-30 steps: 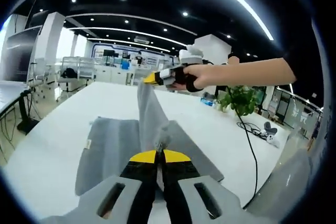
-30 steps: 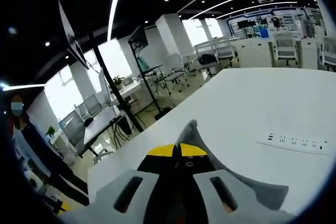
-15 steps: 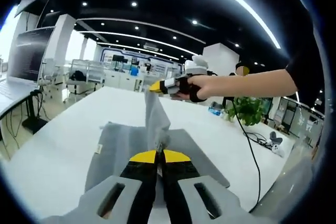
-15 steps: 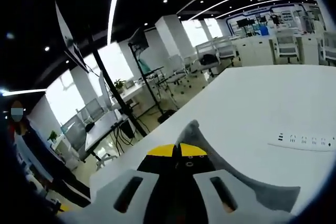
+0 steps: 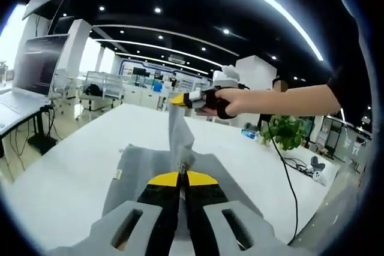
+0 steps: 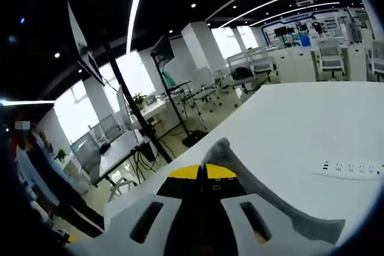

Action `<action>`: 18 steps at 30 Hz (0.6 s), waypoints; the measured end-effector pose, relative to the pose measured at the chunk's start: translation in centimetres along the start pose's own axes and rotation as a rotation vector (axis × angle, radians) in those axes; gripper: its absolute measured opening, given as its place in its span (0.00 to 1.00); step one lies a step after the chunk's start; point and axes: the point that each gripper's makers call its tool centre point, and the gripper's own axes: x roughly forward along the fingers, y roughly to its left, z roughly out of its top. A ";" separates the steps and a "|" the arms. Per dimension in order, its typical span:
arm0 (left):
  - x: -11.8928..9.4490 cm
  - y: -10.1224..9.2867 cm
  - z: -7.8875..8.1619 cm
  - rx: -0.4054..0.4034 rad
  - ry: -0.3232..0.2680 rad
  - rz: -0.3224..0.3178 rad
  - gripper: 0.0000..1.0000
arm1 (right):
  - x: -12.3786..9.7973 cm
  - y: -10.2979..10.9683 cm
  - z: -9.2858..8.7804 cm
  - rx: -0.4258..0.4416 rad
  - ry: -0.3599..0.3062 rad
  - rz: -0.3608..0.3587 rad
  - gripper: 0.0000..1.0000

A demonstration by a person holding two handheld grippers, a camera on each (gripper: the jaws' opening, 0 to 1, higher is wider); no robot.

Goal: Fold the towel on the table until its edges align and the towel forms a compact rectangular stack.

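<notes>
Towel [image 6: 270, 199] cut off at lower right frame edge; power strip [image 6: 351, 169] cut at right edge.

No legible text, label or sign anywhere

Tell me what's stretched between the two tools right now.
A raised fold of the grey towel runs from the left tool up to the right tool, seen in the left gripper view; the rest lies on the white table.
</notes>
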 end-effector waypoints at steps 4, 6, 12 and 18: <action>-0.1 1.0 -0.8 -0.024 0.005 0.038 0.02 | 1.0 0.1 -1.2 -0.004 0.022 -0.006 0.00; 0.0 1.9 -1.5 -0.033 0.008 0.080 0.02 | 1.4 0.1 -1.7 -0.007 0.029 -0.014 0.00; 0.3 4.0 -3.7 -0.096 0.022 0.134 0.02 | 3.6 -0.4 -4.0 -0.017 0.066 -0.031 0.00; 0.1 5.0 -3.6 -0.111 0.005 0.163 0.02 | 5.5 -0.4 -5.1 -0.015 0.080 -0.029 0.00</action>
